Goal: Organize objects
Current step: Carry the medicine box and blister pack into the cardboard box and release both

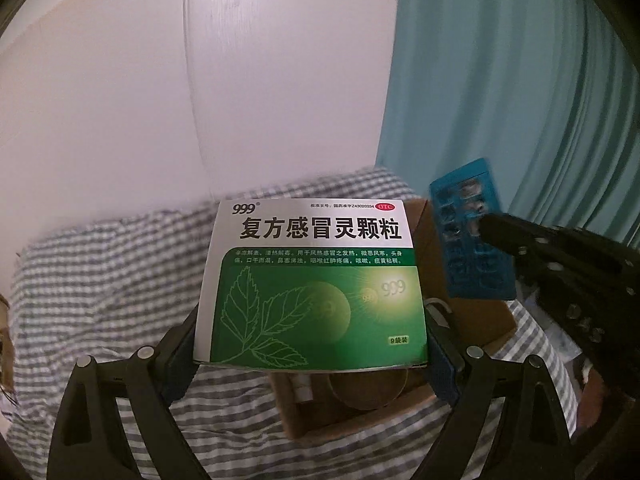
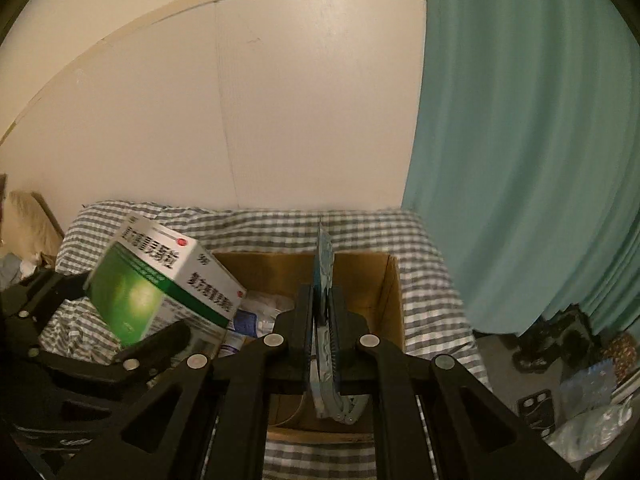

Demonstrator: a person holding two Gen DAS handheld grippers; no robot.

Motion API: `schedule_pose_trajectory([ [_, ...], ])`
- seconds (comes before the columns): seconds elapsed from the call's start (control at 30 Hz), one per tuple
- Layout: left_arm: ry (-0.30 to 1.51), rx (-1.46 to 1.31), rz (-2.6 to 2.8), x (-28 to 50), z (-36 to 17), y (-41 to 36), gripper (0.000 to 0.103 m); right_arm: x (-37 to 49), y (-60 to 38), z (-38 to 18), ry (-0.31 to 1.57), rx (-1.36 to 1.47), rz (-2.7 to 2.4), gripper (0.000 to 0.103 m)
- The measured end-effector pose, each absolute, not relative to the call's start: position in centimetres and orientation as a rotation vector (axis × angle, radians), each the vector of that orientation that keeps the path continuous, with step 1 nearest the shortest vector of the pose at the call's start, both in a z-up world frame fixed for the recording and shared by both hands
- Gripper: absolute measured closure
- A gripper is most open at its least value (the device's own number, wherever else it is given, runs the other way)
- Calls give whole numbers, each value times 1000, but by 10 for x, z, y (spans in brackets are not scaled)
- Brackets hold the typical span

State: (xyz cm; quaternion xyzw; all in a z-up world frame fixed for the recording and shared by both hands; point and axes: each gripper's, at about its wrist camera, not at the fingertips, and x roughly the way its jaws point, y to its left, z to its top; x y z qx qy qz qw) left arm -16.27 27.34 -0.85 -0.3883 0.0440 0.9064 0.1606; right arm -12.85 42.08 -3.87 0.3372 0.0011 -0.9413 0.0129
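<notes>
A green and white medicine box (image 1: 316, 280) fills the middle of the left wrist view, and my left gripper (image 1: 310, 336) is shut on its two sides. It hangs over an open cardboard box (image 1: 472, 312). To the right, my right gripper (image 1: 490, 226) is shut on a teal blister pack (image 1: 460, 208). In the right wrist view the blister pack (image 2: 325, 256) stands edge-on in my right gripper (image 2: 320, 296), above the cardboard box (image 2: 384, 280). The medicine box (image 2: 160, 284) sits tilted in the left gripper (image 2: 120, 308), over the cardboard box's left edge.
The cardboard box rests on blue-white checked bedding (image 2: 432, 288) against a pale wall (image 2: 280, 100). A teal curtain (image 2: 520, 140) hangs on the right. White packets (image 2: 264, 312) lie inside the box. Dark clutter and bags (image 2: 568, 360) lie on the floor, far right.
</notes>
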Motion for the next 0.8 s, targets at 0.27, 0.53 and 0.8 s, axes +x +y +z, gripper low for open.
schedule_pose_trajectory([
  [0.27,180,-1113,2636,-167,-7,283,1,-121,461,-46,-196,965,-2980,46],
  [0.53,139,-1000,2705,-139,44,245,0,-79,447,-4,-211,872,-3011,34],
  [0.8,101,-901,2813,-102,80,182,0,-17,413,18,-290,740,-3036,16],
])
